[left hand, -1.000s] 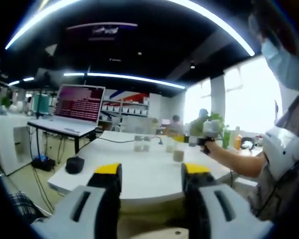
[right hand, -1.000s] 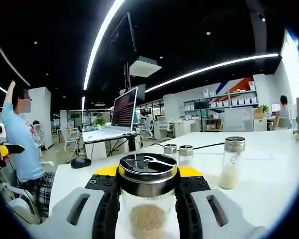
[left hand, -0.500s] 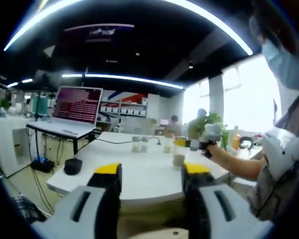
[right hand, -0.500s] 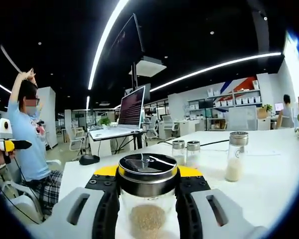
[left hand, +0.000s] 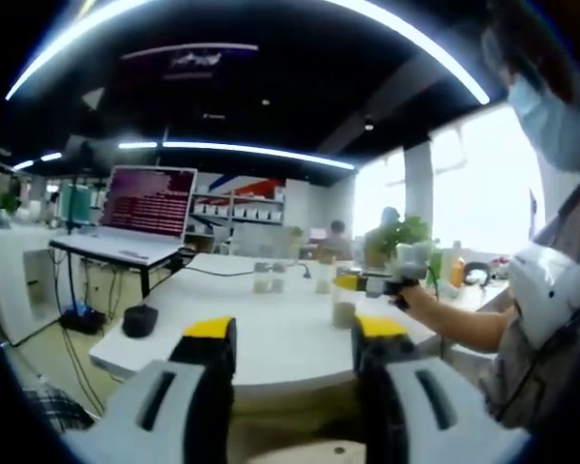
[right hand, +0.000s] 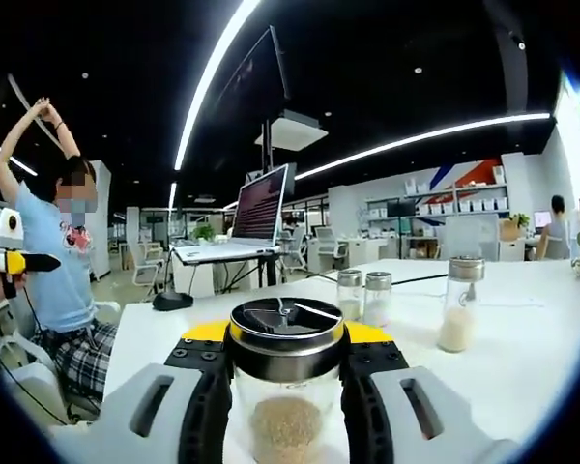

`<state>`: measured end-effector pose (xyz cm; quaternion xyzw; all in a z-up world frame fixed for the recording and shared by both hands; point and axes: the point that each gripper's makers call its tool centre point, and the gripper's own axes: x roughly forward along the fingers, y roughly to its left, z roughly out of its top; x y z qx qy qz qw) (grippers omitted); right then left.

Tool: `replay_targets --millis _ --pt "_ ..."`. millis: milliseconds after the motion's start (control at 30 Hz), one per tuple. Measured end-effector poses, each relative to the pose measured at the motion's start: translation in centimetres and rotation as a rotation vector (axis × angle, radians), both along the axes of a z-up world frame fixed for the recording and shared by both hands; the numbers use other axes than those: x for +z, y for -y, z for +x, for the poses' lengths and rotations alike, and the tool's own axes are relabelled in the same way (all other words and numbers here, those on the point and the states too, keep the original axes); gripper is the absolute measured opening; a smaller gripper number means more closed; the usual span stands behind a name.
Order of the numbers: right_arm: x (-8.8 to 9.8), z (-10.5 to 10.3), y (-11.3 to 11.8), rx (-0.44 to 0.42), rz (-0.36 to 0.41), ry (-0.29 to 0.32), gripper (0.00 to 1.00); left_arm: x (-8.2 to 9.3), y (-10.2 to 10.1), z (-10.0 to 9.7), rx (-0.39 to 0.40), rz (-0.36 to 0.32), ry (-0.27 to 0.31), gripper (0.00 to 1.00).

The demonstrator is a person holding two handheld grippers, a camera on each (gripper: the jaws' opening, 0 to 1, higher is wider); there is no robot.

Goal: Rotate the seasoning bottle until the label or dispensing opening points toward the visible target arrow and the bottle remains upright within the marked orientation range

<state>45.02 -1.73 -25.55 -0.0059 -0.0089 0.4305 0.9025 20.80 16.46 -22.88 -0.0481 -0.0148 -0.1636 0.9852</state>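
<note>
Right gripper [right hand: 286,387] is clenched on the seasoning bottle [right hand: 286,387], upright on the white table [right hand: 522,358], presumably so a wrist turn spins it. Left gripper [left hand: 292,353] is released, parked off the table's near edge. Target arrow not discernible.

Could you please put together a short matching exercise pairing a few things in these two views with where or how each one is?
Things:
1. seasoning bottle
2. left gripper
3. laptop
4. pair of small jars

States:
A. open, holding nothing
B. on a desk beyond the white table, screen lit
C. clamped by the right gripper
D. standing side by side on the table

Pairs: 1-C, 2-A, 3-B, 4-D
</note>
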Motion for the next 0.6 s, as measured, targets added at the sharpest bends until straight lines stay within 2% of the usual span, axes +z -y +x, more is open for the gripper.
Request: replay_targets --millis 167,233,300,333,467,500,600 --pt "0.2 0.0 0.0 0.045 0.024 0.004 0.43 -0.1 0.4 -0.1 -0.012 0.006 -0.001 0.50" --pt "-0.6 -0.1 0.0 0.060 -0.008 -0.029 0.44 -0.1 0.5 -0.2 -0.015 0.009 -0.002 0.50" --pt "-0.5 -0.1 0.0 0.062 0.030 -0.044 0.61 0.0 0.4 -0.2 -0.015 0.010 0.000 0.50" --pt "-0.6 0.0 0.2 0.054 0.031 -0.036 0.66 0.0 0.4 -0.2 -0.015 0.009 0.001 0.50" --pt "-0.6 -0.1 1.1 0.030 -0.001 -0.014 0.58 -0.1 0.5 -0.1 -0.017 0.015 -0.003 0.50" --pt "-0.4 -0.3 1.4 0.025 0.014 -0.035 0.58 -0.1 0.5 -0.1 -0.017 0.025 -0.006 0.50" --pt "0.5 -0.7 2.3 0.017 0.049 -0.037 0.58 0.2 -0.1 -0.3 0.001 0.036 -0.002 0.50"
